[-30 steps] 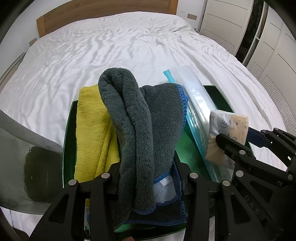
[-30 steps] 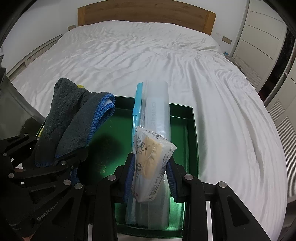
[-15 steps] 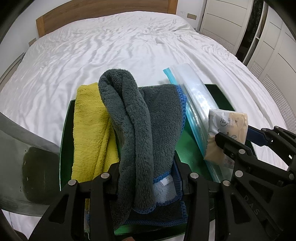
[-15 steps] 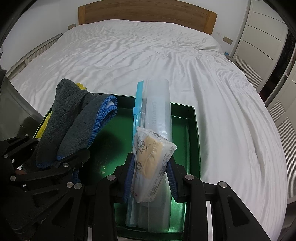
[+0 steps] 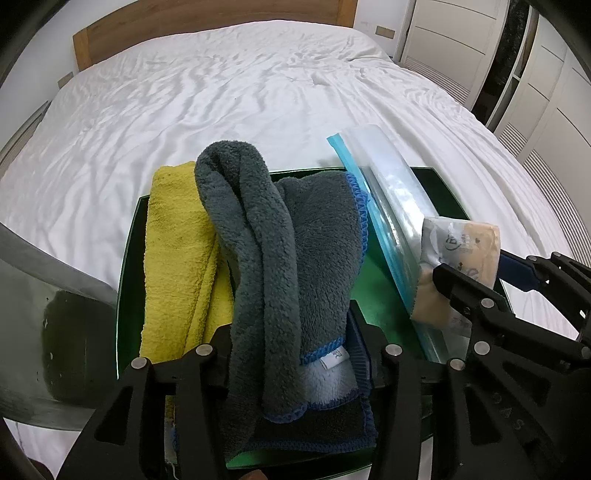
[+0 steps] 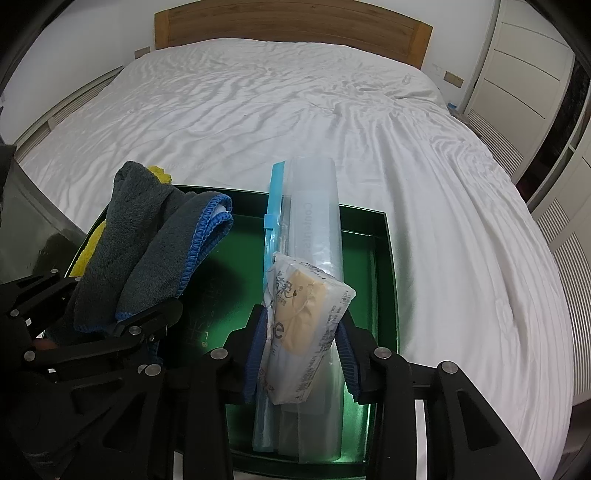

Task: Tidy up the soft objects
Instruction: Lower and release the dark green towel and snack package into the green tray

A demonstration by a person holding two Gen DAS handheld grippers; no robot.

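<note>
Nearest the lens in the left wrist view, the left gripper (image 5: 291, 365) has the fluffy dark-grey microfibre towel with blue stitched edging (image 5: 288, 258) between its black fingers. Its jaws are opening, but the pads still seem to press the bunched cloth, which rises folded up the middle of the frame. In the right wrist view, the right gripper (image 6: 301, 354) likewise has its jaws opening around the small plastic-wrapped pack of beige tissues (image 6: 308, 328), whose sides still sit against the blue pads. Both soft items hang just over the shallow dark-green rectangular tray (image 6: 388, 266), which suggests they are being let go into it.

Just beyond, in the tray, a folded yellow terry towel (image 5: 177, 258) lies along its left side, and a clear zip-top plastic bag with a light-blue seal strip (image 6: 314, 221) runs lengthwise along the right, under the tissue pack. That leaves the green middle bare, probably for the grey towel.

Farther off, the tray rests on a white rumpled bedsheet (image 6: 295, 103), with a wooden headboard (image 6: 291, 26) at the top of the frame.
</note>
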